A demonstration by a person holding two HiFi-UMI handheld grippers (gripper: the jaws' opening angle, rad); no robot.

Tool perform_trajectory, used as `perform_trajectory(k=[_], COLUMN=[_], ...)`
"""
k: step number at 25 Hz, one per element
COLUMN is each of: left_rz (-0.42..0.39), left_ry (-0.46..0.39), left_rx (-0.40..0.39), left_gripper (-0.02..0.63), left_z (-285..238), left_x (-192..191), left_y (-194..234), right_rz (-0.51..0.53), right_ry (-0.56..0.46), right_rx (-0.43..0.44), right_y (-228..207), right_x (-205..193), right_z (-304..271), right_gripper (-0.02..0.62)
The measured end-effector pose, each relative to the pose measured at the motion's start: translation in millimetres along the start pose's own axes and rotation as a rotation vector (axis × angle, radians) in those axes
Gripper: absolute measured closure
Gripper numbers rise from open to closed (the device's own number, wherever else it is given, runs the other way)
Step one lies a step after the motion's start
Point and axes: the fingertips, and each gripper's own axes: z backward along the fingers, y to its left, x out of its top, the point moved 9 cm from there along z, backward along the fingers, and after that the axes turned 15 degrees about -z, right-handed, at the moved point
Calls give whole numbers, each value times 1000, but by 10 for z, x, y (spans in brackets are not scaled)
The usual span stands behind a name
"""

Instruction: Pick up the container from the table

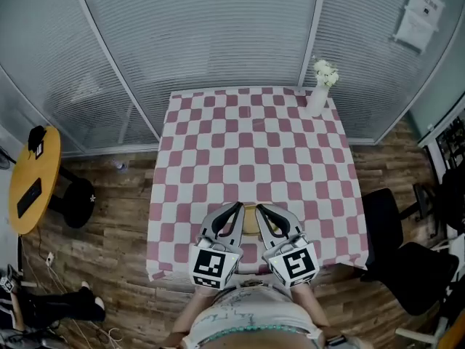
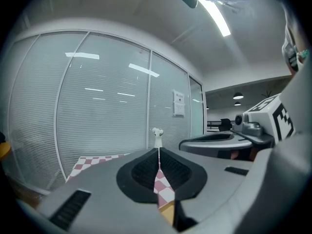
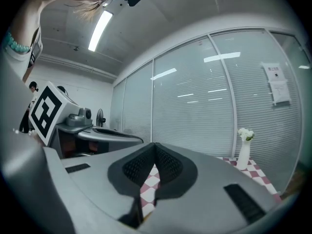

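1. Head view: the container [image 1: 250, 219] shows only as a small tan patch on the checked worktop [image 1: 247, 144]. It sits close to the near edge, between the left claw [image 1: 236, 208] and the right claw [image 1: 260, 209]. Both claws lean in over it and cover most of it, so its shape and any lid cannot be made out. A white vase [image 1: 317, 100] with flowers stands well apart at the far right corner.

2. Left gripper view: the left claw [image 2: 159, 164] is clenched, its ribbed pads meeting along the tips with nothing caught between them. Through the slit below the pads I see checked cloth and, lowest, a tan corner of the container [image 2: 167, 212], just under the claw. The vase [image 2: 157, 139] stands far ahead.

3. Right gripper view: the right claw [image 3: 155, 152] is likewise clenched and empty, with only cloth showing through its gap. The container is not visible here.

4. Handling, as a judgement: it looks small and probably light. The straight tan edge suggests a stiff wall rather than a soft one, but the material is unclear. I would open a claw and close it on two opposite side walls, low enough not to tip the container. I would squeeze gently, since a thin wall might flex or a smooth one slip.
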Motion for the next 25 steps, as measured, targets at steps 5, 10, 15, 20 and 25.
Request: perform_trajectory(k=[5,10,15,20,25], left_rz=[-4,-4,6,16,14], left_ry=[-20,-19,-31,-43,-43], left_rx=[-75,-155,-214,-234,-228], left_gripper=[588,588,588,588,588], left_z=[31,95,183,213,167], left_x=[-110,-203,-301,-342,-330], left_y=[140,217,277,317,325], right_rz=[-7,-7,-2,3,2], right_ry=[-18,-31,-18,-23,-23], right_rx=[-65,-129,-191,-219,-206], right_y=[139,291,443,479,402], right_x=[-48,-121,-188,-201,-187], right_z=[-88,-129,-120,-115,-150], right_gripper=[601,601,601,601,601])
